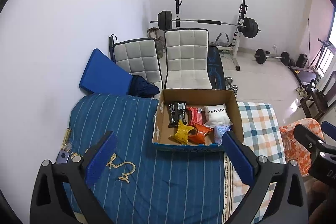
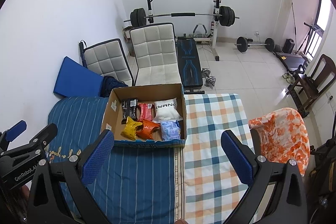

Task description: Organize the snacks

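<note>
- The left gripper point(image 1: 168, 152) hangs spread wide and empty above the bed's blue striped cover point(image 1: 130, 123), its fingers framing the near side of the cardboard box point(image 1: 198, 94).
- The right gripper point(image 2: 168, 152) is likewise splayed apart with nothing between its pads, poised over the seam where the striped cover meets the checked sheet point(image 2: 212, 119); it points toward the box's near right corner.
- The box sits toward the far edge of the bed, straddling that seam, open at the top so packets can be dropped straight in.
- Inside, the snacks lie in a loose cluster toward the right wall: a black packet point(image 2: 129, 110) and a red packet point(image 2: 145, 111) at the back beside a white pouch point(image 2: 167, 110); a yellow packet point(image 2: 130, 128), an orange packet point(image 2: 148, 129) and a pale blue packet point(image 2: 171, 130) along the near wall.
- The left part of the box floor is bare.
- No loose snack shows on the bed, so the sorting looks largely done; both grippers seem held back, clear of the box.
</note>
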`<state>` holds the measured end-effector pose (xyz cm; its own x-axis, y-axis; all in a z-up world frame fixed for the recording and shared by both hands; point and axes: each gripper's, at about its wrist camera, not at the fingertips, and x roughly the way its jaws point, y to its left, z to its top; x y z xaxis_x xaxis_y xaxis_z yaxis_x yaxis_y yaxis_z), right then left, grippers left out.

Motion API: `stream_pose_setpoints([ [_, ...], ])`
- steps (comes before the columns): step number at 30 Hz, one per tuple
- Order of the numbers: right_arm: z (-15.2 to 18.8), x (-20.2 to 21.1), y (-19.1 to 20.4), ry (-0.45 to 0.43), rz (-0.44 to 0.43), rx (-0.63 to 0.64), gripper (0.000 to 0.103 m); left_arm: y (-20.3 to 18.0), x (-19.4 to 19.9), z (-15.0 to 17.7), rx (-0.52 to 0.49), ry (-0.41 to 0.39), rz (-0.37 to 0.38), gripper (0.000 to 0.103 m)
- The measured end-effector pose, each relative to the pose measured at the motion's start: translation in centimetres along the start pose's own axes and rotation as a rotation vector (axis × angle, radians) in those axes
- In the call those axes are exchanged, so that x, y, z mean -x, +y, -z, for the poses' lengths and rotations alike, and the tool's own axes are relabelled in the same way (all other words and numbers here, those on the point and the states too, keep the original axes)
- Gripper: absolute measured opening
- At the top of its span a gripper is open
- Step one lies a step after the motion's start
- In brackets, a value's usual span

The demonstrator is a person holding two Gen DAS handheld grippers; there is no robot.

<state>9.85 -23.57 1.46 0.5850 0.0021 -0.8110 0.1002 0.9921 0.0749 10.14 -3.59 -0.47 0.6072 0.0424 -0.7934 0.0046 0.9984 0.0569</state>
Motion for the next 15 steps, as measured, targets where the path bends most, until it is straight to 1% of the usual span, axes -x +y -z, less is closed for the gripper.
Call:
stream_pose_setpoints([
  [15,0.37,0.02,0.36,0.004,-0.005,0.014,0.103,0.01,0.06,0.25,-0.002,0.002,0.000,0.103],
])
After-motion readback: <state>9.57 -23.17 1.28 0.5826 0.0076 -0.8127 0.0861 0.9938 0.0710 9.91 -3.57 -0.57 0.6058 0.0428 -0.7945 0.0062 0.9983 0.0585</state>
